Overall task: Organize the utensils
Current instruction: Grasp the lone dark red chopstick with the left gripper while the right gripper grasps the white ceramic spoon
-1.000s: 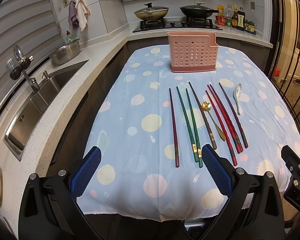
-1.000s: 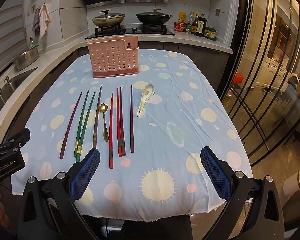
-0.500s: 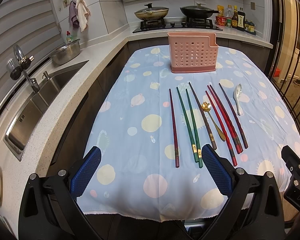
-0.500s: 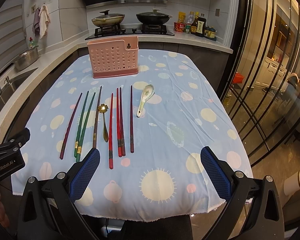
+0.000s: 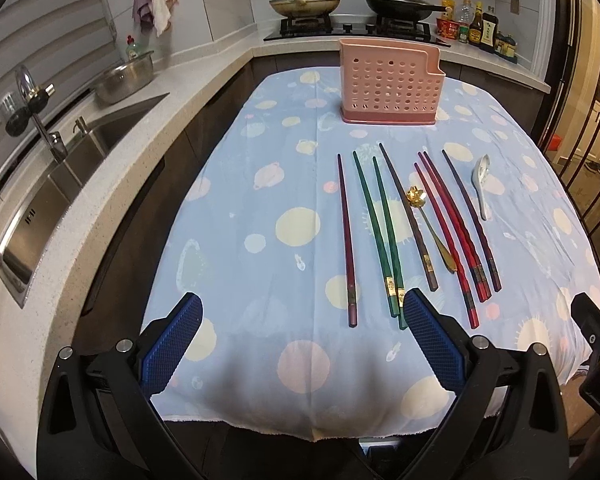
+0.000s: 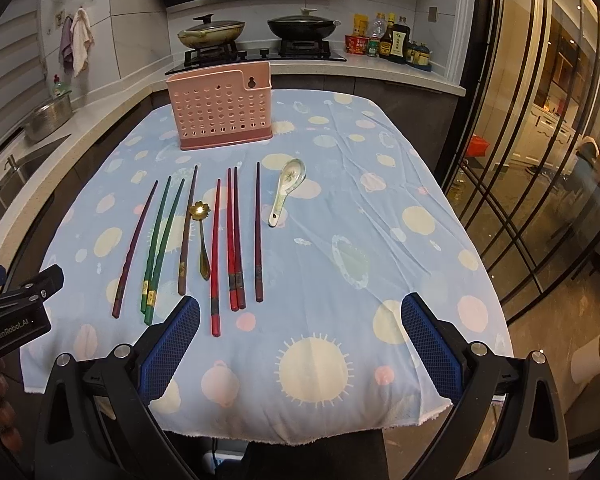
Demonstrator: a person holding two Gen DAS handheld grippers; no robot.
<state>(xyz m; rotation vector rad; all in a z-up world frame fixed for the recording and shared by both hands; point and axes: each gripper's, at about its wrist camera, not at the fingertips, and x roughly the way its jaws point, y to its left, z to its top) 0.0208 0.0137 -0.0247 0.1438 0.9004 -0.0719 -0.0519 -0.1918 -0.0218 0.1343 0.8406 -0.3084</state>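
Dim warm indoor light, sharp focus mid-frame. Heavy fisheye bending plus black vignette at corners. Glare spot on gold spoon [image 6: 200,209]; bright reflections in glass doors [image 6: 540,128] right of the tabletop [image 6: 380,208].

eight chopsticks [image 6: 257,232], two spoons [image 6: 286,190], one holder [image 6: 222,110]

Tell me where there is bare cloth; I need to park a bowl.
Free: right of the ceramic spoon to the tablecloth edge, and left of the purple chopstick. Crowded: the middle strip of chopsticks before the pink holder.
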